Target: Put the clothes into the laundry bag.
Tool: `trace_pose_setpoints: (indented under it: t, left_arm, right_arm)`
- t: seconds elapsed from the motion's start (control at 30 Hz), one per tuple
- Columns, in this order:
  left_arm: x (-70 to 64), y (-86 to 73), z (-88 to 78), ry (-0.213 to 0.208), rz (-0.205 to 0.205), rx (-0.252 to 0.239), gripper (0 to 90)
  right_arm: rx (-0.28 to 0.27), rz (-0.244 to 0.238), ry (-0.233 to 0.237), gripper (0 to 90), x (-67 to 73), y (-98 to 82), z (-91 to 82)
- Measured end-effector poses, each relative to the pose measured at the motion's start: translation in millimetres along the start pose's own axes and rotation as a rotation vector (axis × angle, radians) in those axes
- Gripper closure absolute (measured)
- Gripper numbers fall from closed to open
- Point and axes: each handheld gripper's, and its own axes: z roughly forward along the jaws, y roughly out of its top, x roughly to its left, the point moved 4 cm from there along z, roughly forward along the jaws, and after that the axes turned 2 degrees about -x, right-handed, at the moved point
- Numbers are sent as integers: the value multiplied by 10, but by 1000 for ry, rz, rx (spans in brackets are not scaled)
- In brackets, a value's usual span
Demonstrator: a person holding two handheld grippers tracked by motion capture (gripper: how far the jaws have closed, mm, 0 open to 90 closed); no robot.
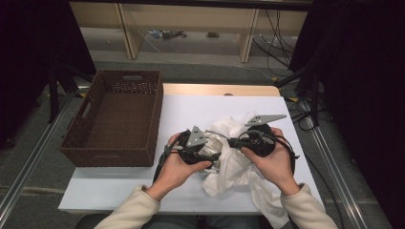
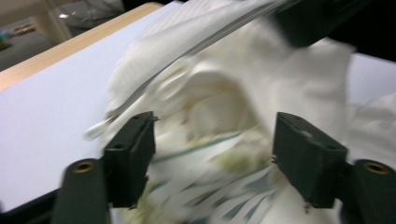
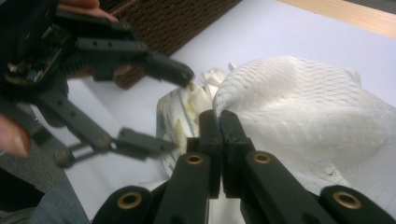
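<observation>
Rightward, white cloth (image 1: 229,162) overhanging table edge (image 1: 143,207)

high view: above near desk (image 1: 119,191) edge, facing forward, down | gripper views: riding low, close | shared: white cloth (image 1: 234,167) (blurred in left gripper view)

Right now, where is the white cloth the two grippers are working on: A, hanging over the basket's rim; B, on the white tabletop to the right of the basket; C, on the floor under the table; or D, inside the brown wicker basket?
B: in the high view the white cloth lies bunched on the tabletop right of the wicker basket, which holds none of it.
</observation>
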Motion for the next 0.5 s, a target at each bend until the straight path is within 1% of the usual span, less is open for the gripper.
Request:
trace_pose_setpoints:
  t: [0.03,0.07,0.1,0.13,0.17,0.2,0.23,0.27,0.3,0.33,0.37,0.4,0.43,0.47,0.5]
  left_arm:
    - [49,-36,-13,41,-19,10,261]
    - [106,-70,-23,77,-1,25,250]
    - [140,-118,-16,90,-4,46,231]
    - [155,-152,2,83,-5,68,211]
    - [164,-178,24,71,-17,81,201]
    - [188,-210,75,68,-31,92,205]
    - [221,-230,119,51,2,115,205]
    - [234,-238,166,41,8,118,200]
    - [248,-250,248,28,-14,125,200]
    - [260,-252,296,18,-18,131,198]
    - [258,-256,355,20,-36,141,198]
    - [246,-255,402,22,-35,151,201]
    - [210,-244,444,6,-22,149,251]
    - [186,-237,461,-7,-10,147,332]
    - [146,-229,485,-23,-10,147,430]
  right_arm:
    - [1,-9,-8,900,-1,-3,3]
    - [-2,-18,-19,900,-1,0,2]
    - [0,-9,-19,900,13,-3,1]
    - [1,-16,-20,900,9,-5,9]
    - [5,-8,-11,900,12,-6,11]
    - [-1,-33,-9,900,-8,-2,24]
    - [3,-26,-5,900,-9,-6,34]
    - [3,-35,-16,900,-15,-7,38]
    - [11,-16,-10,900,-4,-12,39]
    - [8,-20,-7,900,1,-13,51]
    - [10,-29,-10,900,-1,-14,56]
    - [15,-17,-9,900,12,-18,55]
    - [19,-12,-13,900,20,-22,55]
    - [22,-12,-7,900,30,-28,69]
    - [21,-24,-15,900,20,-29,72]
